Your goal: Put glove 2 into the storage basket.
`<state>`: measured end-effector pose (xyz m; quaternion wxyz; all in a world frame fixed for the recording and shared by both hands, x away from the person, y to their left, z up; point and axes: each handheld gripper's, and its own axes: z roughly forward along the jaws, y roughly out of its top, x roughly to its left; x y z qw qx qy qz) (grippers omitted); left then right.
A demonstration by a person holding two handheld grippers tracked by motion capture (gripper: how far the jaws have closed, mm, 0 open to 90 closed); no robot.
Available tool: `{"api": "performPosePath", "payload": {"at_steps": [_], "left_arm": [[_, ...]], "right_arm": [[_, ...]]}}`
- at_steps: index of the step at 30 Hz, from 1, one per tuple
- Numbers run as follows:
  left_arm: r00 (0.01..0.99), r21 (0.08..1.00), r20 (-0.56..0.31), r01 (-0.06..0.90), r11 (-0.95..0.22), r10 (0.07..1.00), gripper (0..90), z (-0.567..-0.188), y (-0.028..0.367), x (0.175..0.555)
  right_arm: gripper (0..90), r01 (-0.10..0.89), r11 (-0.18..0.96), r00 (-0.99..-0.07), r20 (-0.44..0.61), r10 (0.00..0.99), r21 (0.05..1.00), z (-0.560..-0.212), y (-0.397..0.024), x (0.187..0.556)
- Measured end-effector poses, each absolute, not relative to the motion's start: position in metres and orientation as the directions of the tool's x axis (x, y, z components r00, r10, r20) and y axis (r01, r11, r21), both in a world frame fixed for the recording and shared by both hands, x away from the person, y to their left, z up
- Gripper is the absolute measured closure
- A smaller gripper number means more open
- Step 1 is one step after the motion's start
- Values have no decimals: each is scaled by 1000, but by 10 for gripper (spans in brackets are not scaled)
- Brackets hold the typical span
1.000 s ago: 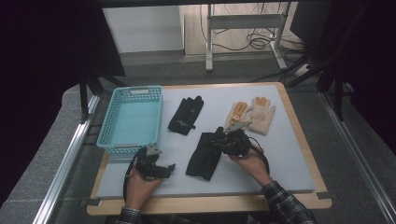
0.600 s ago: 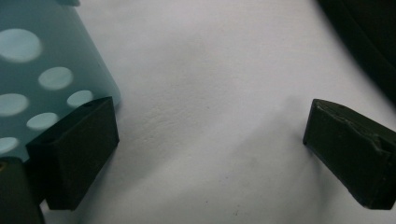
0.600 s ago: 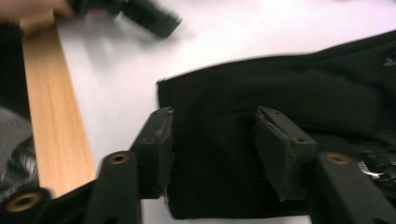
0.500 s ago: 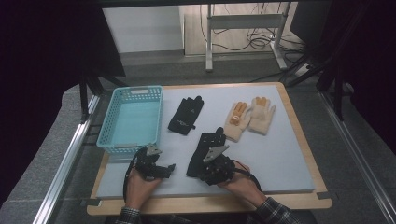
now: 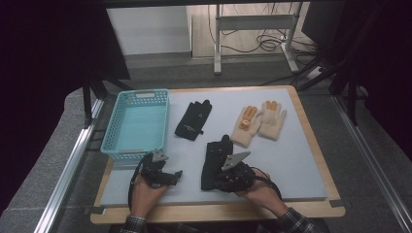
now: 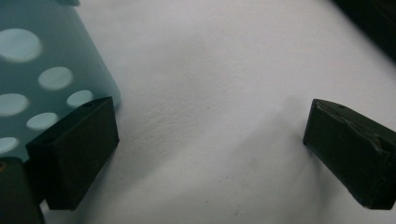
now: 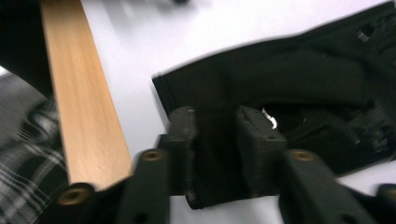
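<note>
A black glove (image 5: 214,158) lies flat on the grey mat, fingers pointing away from me. My right gripper (image 5: 219,183) is at its near cuff end. In the right gripper view the gripper (image 7: 217,140) has a fold of the glove's (image 7: 289,84) cuff between its pads, which press on it; the jaws have just been closing. My left gripper (image 5: 174,175) rests low on the mat near the front corner of the teal basket (image 5: 138,94). Its jaws (image 6: 210,149) are wide apart with bare mat between them, beside the basket wall (image 6: 37,70).
A second black glove (image 5: 193,121) lies mid-table. A pair of tan gloves (image 5: 260,122) lies to the right. The wooden table edge (image 7: 79,102) and a plaid sleeve (image 7: 23,163) are close to the right gripper.
The right hand slid toward me and a little left along the black glove, down to its cuff. The left hand has stayed put.
</note>
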<state>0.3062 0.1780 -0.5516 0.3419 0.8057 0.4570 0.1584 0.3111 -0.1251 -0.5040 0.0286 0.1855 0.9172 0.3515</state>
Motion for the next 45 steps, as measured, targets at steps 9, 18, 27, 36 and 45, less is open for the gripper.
{"api": "performPosePath", "payload": {"at_steps": [9, 18, 27, 36, 45], "left_arm": [[534, 696, -56, 627, -350, 844, 36, -552, 178, 306], [533, 696, -57, 627, -349, 844, 36, -552, 178, 306], [533, 696, -60, 628, -347, 844, 35, -552, 178, 306], [534, 697, -61, 628, -348, 843, 34, -552, 178, 307], [534, 698, -58, 626, -348, 844, 34, -552, 178, 306]], "right_arm": [[502, 404, 562, -863, 97, 495, 722, -488, -118, 374], [495, 454, 510, -807, 95, 582, 731, -488, -77, 447], [412, 506, 493, -750, 78, 657, 708, -500, -43, 500], [286, 531, 486, -727, 78, 682, 694, -520, -19, 530], [571, 489, 550, -749, 2, 663, 677, -530, -10, 529]]}}
